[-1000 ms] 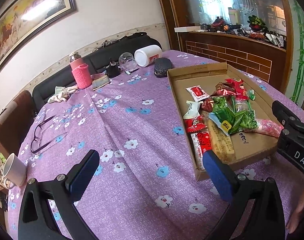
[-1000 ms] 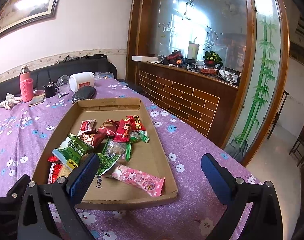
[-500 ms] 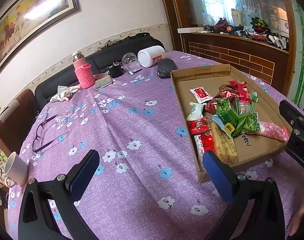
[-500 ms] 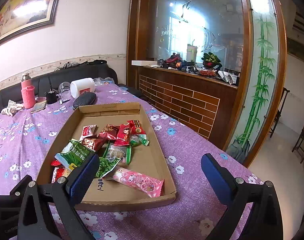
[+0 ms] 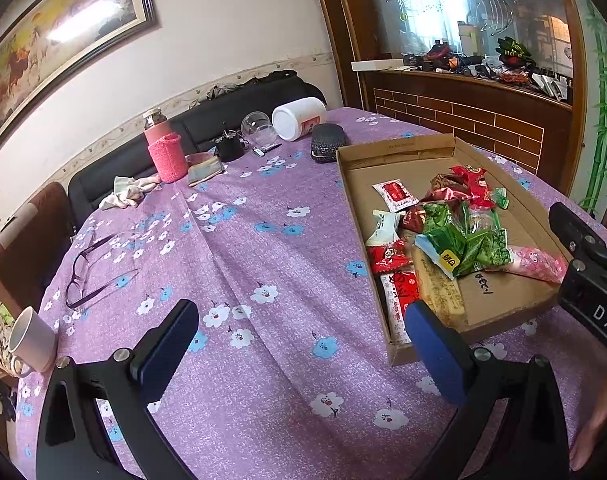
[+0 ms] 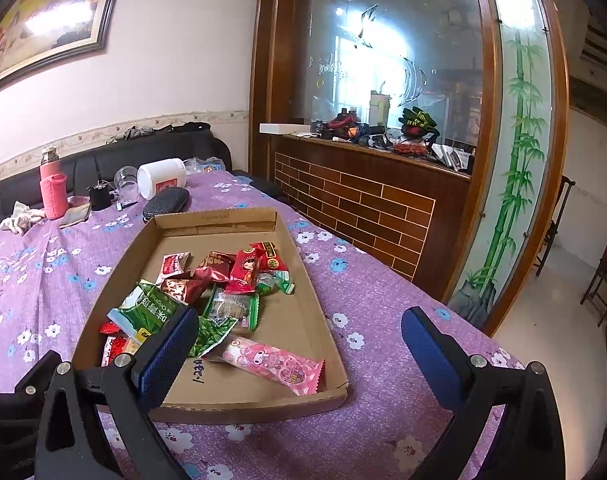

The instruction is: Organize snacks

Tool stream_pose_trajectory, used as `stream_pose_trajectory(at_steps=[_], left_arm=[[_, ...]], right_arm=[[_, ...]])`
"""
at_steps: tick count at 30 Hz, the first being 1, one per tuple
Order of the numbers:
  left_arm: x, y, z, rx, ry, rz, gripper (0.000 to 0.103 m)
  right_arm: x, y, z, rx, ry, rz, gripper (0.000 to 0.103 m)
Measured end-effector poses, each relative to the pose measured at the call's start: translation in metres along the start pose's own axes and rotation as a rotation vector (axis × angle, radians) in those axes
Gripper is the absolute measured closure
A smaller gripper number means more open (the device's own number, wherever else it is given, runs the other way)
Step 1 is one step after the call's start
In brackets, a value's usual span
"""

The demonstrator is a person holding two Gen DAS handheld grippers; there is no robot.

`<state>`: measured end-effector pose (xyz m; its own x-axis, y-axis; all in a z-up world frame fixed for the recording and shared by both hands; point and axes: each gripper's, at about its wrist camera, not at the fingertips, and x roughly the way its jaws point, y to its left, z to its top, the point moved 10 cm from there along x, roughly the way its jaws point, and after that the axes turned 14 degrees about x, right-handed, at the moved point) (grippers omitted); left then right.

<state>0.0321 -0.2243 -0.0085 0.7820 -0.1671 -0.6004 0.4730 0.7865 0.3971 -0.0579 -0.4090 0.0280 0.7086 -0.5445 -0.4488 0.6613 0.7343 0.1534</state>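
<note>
Hovering above the purple flowered bench [image 5: 263,248], both tongs are spread wide and grip nothing. The left tongs [image 5: 299,340] hang over bare cloth, with the shallow cardboard tray [image 5: 399,148] ahead and to their right, its near corner just past the right pad. The right tongs [image 6: 295,344] sit at the tray's [image 6: 219,218] near end. The snacks [image 6: 223,292] lie piled inside it, ahead of the left pad; a pink wrapped bar [image 6: 275,368] lies nearest, between the pads.

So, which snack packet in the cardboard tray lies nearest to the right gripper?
The pink packet, lying alone at the tray's near end; the other packets are piled farther in.
</note>
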Motion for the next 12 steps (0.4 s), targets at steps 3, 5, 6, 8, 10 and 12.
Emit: stream_pose_trajectory(at_steps=[3,5,6,8,10,12], left_arm=[[-0.0012,0.001,0.0005,-0.002,-0.003,0.005,0.0],[-0.0025,0.0013,0.0013,-0.004,-0.007,0.011,0.0],[-0.0031,0.0016,0.0016,-0.005,-0.009,0.011,0.0],[-0.0051,0.0016,0.0023,-0.008,-0.015,0.007,0.0],[-0.0068,0.0038,0.0005,-0.014,-0.01,0.016,0.0],[-0.0072,0.0039,-0.0002,-0.012,-0.009,0.01,0.0]], right_arm=[[-0.0011,-0.0012,0.0002,0.006,-0.005,0.001,0.001],[-0.0006,-0.0022,0.0004,0.01,-0.004,0.003,0.001],[-0.0006,-0.0028,0.0004,0.012,-0.004,0.003,0.001],[-0.0011,-0.0019,0.0008,0.01,-0.008,0.001,0.001],[-0.0025,-0.0013,0.0013,0.007,-0.015,0.001,0.001],[-0.0037,-0.0006,0.0015,0.005,-0.017,0.002,0.001]])
